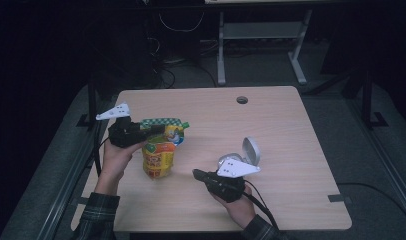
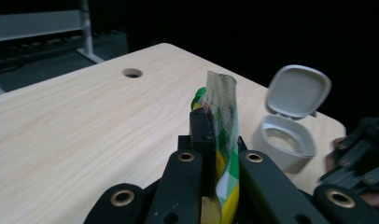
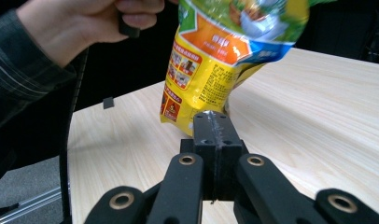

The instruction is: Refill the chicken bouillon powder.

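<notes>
A yellow snack bag (image 1: 158,152) with a green checked top edge hangs tilted over the table's left half. My left gripper (image 1: 153,130) is shut on that top edge; in the left gripper view the bag (image 2: 223,116) stands pinched between the black jaws. In the right gripper view the bag (image 3: 215,60) hangs just ahead, its lower corner near the wood. My right gripper (image 1: 196,174) lies low to the right of the bag, jaws pressed together with nothing between them (image 3: 214,126).
A small grey tub (image 1: 228,161) with its hinged lid (image 1: 251,150) flipped up stands beside my right hand; the tub (image 2: 285,142) is also in the left gripper view. A cable hole (image 1: 242,100) sits near the table's far edge. Desk legs and cables lie beyond.
</notes>
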`<state>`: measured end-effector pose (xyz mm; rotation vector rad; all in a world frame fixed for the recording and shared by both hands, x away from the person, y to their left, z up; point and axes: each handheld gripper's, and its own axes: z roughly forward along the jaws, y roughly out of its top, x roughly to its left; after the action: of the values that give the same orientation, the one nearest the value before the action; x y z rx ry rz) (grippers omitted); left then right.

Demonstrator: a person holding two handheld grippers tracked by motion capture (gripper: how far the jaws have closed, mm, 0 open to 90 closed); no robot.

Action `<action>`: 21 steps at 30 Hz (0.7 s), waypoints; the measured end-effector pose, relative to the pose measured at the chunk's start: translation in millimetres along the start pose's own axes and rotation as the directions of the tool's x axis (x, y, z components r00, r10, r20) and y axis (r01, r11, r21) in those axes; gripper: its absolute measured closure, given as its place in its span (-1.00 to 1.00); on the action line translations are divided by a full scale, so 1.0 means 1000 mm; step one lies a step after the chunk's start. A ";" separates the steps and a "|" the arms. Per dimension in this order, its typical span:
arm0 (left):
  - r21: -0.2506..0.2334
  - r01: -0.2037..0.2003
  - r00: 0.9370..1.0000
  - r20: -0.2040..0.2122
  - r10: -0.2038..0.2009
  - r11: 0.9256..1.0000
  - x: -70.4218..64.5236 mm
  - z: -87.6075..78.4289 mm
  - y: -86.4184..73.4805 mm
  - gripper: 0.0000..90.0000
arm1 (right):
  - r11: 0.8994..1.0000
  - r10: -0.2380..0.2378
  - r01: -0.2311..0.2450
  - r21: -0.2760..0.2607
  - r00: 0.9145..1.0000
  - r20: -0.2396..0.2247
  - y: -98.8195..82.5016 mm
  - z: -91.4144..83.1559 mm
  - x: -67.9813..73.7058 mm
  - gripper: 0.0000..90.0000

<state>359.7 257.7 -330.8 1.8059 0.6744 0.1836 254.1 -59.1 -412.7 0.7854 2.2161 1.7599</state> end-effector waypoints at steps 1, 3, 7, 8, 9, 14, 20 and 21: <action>-0.005 -0.005 1.000 -0.007 0.005 1.000 0.002 0.000 -0.001 1.00 | 1.000 0.000 0.000 -0.004 1.000 -0.001 0.001 -0.004 -0.002 1.00; -0.015 -0.015 1.000 -0.022 0.015 1.000 0.004 0.002 -0.001 1.00 | 1.000 0.002 -0.002 -0.007 1.000 0.007 0.002 -0.010 -0.005 1.00; -0.055 -0.032 0.998 -0.064 0.029 0.998 0.010 0.005 -0.007 1.00 | 1.000 0.010 -0.010 -0.001 1.000 0.011 0.001 -0.020 -0.012 0.99; -0.063 -0.029 0.997 -0.070 0.025 0.998 0.013 0.006 -0.010 1.00 | 1.000 0.011 -0.011 0.000 1.000 0.014 0.001 -0.022 -0.013 0.99; -0.068 -0.019 0.997 -0.071 0.014 0.998 0.017 0.007 -0.014 1.00 | 1.000 0.010 -0.010 0.001 1.000 0.018 0.000 -0.024 -0.014 0.99; -0.105 0.020 0.997 -0.070 -0.027 0.994 0.029 0.001 -0.028 1.00 | 1.000 0.003 -0.003 0.009 1.000 0.022 -0.001 -0.032 -0.018 0.99; -0.086 -0.007 0.997 -0.081 0.000 0.996 0.018 -0.011 -0.034 0.99 | 1.000 0.001 -0.002 0.019 1.000 0.030 -0.004 -0.042 -0.023 0.98; -0.079 -0.013 0.996 -0.084 0.007 0.997 0.017 -0.014 -0.036 0.99 | 1.000 0.001 -0.002 0.022 0.999 0.035 -0.004 -0.043 -0.023 0.98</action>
<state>354.8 285.0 -362.5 1.7329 0.7075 0.2902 252.2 -108.4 -408.6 0.8169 2.2167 1.7120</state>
